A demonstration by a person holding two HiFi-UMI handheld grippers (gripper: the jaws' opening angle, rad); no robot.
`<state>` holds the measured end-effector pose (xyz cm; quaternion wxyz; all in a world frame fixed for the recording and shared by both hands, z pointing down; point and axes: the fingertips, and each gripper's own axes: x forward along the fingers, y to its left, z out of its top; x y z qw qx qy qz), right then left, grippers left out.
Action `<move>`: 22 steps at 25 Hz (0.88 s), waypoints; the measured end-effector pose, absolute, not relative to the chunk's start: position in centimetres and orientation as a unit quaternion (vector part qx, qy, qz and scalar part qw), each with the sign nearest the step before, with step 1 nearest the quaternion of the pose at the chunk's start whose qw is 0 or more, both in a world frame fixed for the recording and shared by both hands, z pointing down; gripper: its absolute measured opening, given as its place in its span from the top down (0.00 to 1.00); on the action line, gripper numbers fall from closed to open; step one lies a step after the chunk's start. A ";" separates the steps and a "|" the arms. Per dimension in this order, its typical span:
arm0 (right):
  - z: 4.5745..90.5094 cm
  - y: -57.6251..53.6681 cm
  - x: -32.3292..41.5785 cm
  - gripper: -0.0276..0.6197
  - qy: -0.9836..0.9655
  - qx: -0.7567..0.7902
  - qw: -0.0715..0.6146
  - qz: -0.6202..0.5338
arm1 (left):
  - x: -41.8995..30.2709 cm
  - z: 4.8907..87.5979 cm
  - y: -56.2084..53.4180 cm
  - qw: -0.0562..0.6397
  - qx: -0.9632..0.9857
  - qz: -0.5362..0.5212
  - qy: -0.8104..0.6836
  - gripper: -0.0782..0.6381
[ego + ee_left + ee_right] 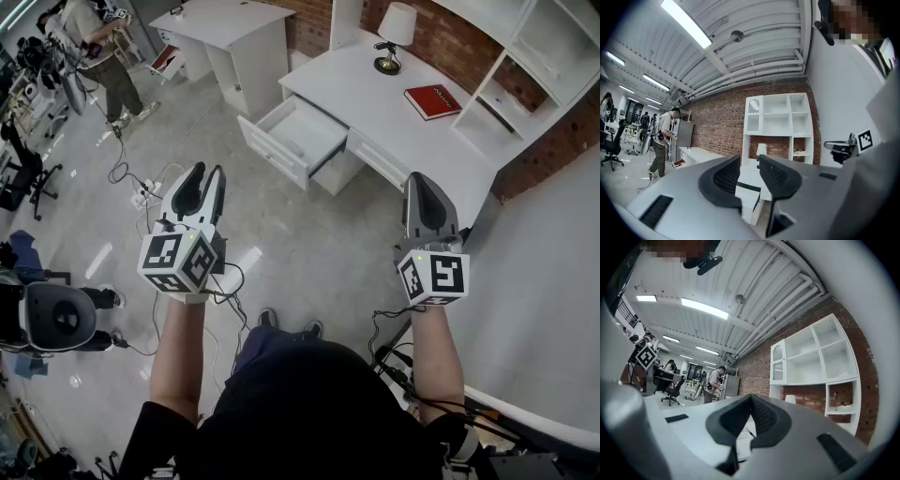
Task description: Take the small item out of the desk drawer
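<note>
Approach posture: left gripper point(208, 172), jaws slightly apart, and right gripper point(419, 179), jaws closed empty, hovered short of the open white desk drawer point(273, 156).

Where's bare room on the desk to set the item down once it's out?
Desk top: a wide bare strip along the front edge, between the open drawer and the red book; also between the book and the lamp. Floor before the drawer is bare; cables crowd its left.

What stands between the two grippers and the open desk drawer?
Nothing visible. Only floor lies between the left gripper, the right gripper and the open drawer. The small item inside is too small to make out.
</note>
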<state>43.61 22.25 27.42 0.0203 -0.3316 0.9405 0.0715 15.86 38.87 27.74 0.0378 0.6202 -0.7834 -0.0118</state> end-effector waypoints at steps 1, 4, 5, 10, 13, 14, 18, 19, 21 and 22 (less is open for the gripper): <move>27.4 22.3 43.6 0.96 0.941 -0.331 0.021 0.071 | 15.9 27.8 39.0 0.038 0.620 -0.012 -0.784 0.72; 27.5 22.1 43.4 0.96 0.941 -0.330 0.019 0.071 | 15.8 27.8 39.1 0.040 0.618 -0.011 -0.785 0.72; 27.5 22.0 43.3 0.96 0.942 -0.329 0.017 0.070 | 15.7 27.8 39.1 0.040 0.617 -0.010 -0.786 0.72; 28.2 21.7 42.2 0.96 0.945 -0.322 0.009 0.060 | 15.1 27.5 39.3 0.037 0.616 0.003 -0.787 0.72; 29.0 21.4 41.2 0.96 0.943 -0.328 0.010 0.057 | 14.0 27.7 39.6 0.036 0.613 -0.002 -0.789 0.72; 29.3 21.3 40.7 0.95 0.942 -0.331 0.005 0.063 | 13.5 28.0 39.6 0.035 0.611 -0.006 -0.790 0.72; 30.0 20.6 38.0 0.79 0.938 -0.336 -0.015 0.084 | 10.8 29.1 39.0 0.035 0.610 -0.024 -0.791 0.71; 30.0 20.4 37.2 0.78 0.938 -0.335 -0.016 0.083 | 9.9 29.4 38.7 0.036 0.611 -0.025 -0.790 0.70; 30.0 20.0 35.3 0.76 0.939 -0.334 -0.018 0.083 | 7.9 29.8 38.2 0.036 0.615 -0.020 -0.788 0.66; 30.0 19.7 34.1 0.75 0.939 -0.333 -0.020 0.084 | 6.7 30.1 38.0 0.036 0.616 -0.017 -0.787 0.64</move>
